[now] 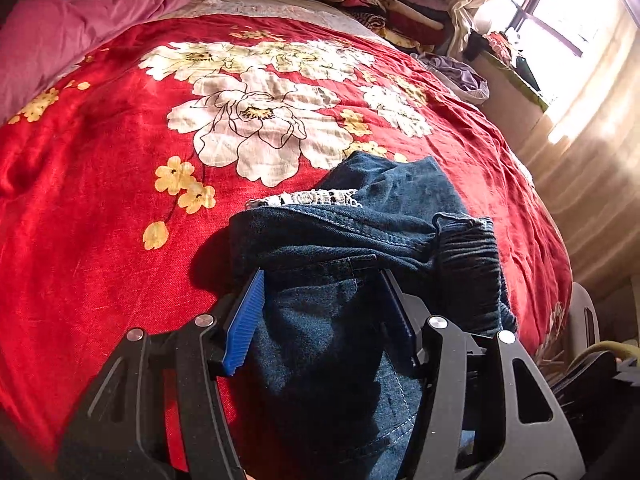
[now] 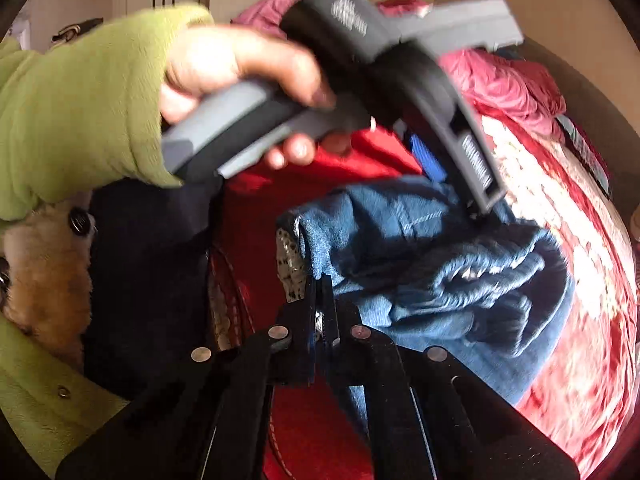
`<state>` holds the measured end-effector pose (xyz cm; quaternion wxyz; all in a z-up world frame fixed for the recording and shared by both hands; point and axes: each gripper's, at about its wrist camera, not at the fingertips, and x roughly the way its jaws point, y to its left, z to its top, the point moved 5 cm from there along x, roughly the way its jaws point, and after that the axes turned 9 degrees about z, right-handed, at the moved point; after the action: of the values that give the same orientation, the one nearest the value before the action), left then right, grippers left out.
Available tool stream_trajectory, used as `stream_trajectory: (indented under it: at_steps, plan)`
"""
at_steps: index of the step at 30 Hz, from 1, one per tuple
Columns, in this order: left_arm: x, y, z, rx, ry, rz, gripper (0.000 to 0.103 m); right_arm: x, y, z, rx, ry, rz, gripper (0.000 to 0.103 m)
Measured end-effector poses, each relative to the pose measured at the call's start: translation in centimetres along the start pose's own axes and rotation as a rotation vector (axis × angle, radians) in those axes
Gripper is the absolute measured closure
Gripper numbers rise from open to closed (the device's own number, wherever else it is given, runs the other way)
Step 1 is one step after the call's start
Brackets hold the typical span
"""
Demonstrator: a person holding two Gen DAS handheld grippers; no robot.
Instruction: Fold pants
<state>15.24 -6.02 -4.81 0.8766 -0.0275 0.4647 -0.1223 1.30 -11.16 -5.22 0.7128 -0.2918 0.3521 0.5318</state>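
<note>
Dark blue denim pants (image 1: 360,208) lie bunched on a red floral bedspread (image 1: 120,200), a strip of white lace showing at one fold. My left gripper (image 1: 322,276) has its blue pads (image 1: 244,320) pressed against a thick wad of the denim that fills the gap between them. In the right wrist view the pants (image 2: 440,280) hang in a crumpled heap over the bedspread (image 2: 580,320). My right gripper (image 2: 320,288) is shut on their folded edge beside a spotted lining. Above, a hand (image 2: 240,68) in a green sleeve holds the left tool's handle (image 2: 224,136).
A pink quilt (image 1: 80,32) lies at the bed's far left. A pile of folded clothes (image 1: 380,0) sits at the far end, near a sunlit window (image 1: 560,8) and curtain. The person's dark clothing (image 2: 140,280) is close on the left of the right wrist view.
</note>
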Motion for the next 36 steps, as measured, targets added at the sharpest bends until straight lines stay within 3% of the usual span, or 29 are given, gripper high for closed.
stream_trajectory:
  at_steps: [4,9,11,17,23,29,32,36]
  plan:
    - [-0.5,-0.2,-0.1,0.002,-0.027,0.019,0.052,0.3,-0.7,-0.1,0.078,-0.029,0.026,0.098]
    - [-1.8,-0.7,-0.2,0.002,-0.049,0.038,0.038,-0.8,-0.9,-0.1,0.120,-0.051,0.030,0.093]
    - [-2.4,-0.9,-0.3,0.002,-0.059,0.034,0.038,-1.7,-0.9,0.1,0.140,-0.074,0.042,0.084]
    - [-4.0,-1.3,-0.3,0.007,-0.089,0.045,0.037,-3.5,-0.2,0.4,0.149,-0.104,0.055,0.081]
    - [-5.9,-1.4,-0.1,0.004,-0.132,0.059,0.032,-6.4,-0.9,1.1,0.207,-0.190,0.102,0.074]
    - [-7.9,-1.4,-0.3,0.006,-0.174,0.070,0.027,-9.3,-1.8,1.4,0.243,-0.255,0.053,0.072]
    - [-8.7,-1.4,-0.4,0.006,-0.191,0.077,0.022,-10.6,-2.9,0.9,0.278,-0.284,0.006,0.059]
    - [-9.7,-1.4,-0.7,0.013,-0.214,0.100,0.017,-11.8,-4.8,0.5,0.350,-0.323,-0.054,0.051]
